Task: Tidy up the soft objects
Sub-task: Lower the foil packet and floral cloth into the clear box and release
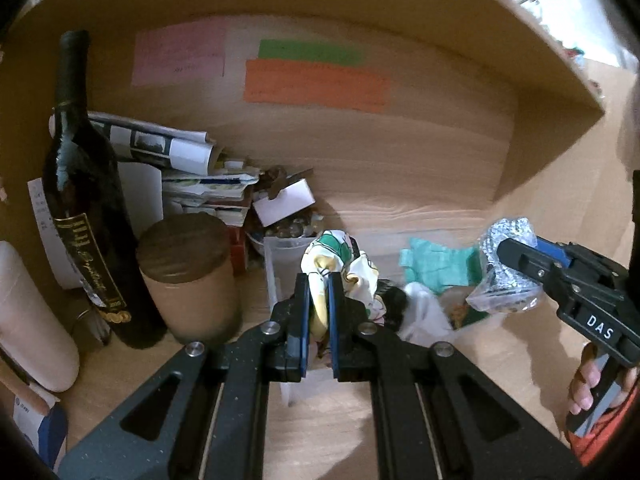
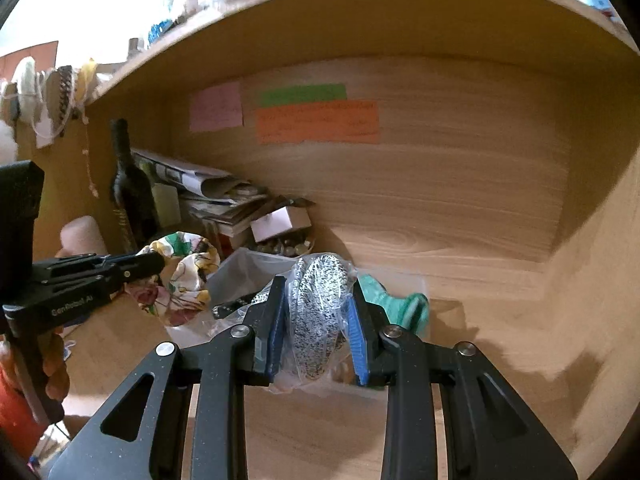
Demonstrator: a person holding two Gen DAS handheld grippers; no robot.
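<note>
My left gripper (image 1: pixel 319 280) is shut on a floral patterned cloth (image 1: pixel 344 264) and holds it over a clear plastic bin (image 1: pixel 280 252). The cloth also shows in the right wrist view (image 2: pixel 180 276), with the left gripper (image 2: pixel 156 260) at the left. My right gripper (image 2: pixel 318 284) is shut on a clear bag holding a black-and-white speckled fabric (image 2: pixel 316 312). In the left wrist view the right gripper (image 1: pixel 508 248) holds that bag (image 1: pixel 504 276) at the right. A teal cloth (image 1: pixel 436 266) lies behind in the bin; it also shows in the right wrist view (image 2: pixel 404 308).
A dark wine bottle (image 1: pixel 84 200), a brown lidded canister (image 1: pixel 188 276) and a white cylinder (image 1: pixel 32 320) stand at the left. Stacked papers (image 1: pixel 192 176) and a small white box (image 1: pixel 284 200) fill the back left corner. Coloured notes (image 1: pixel 316 80) stick on the wooden back wall.
</note>
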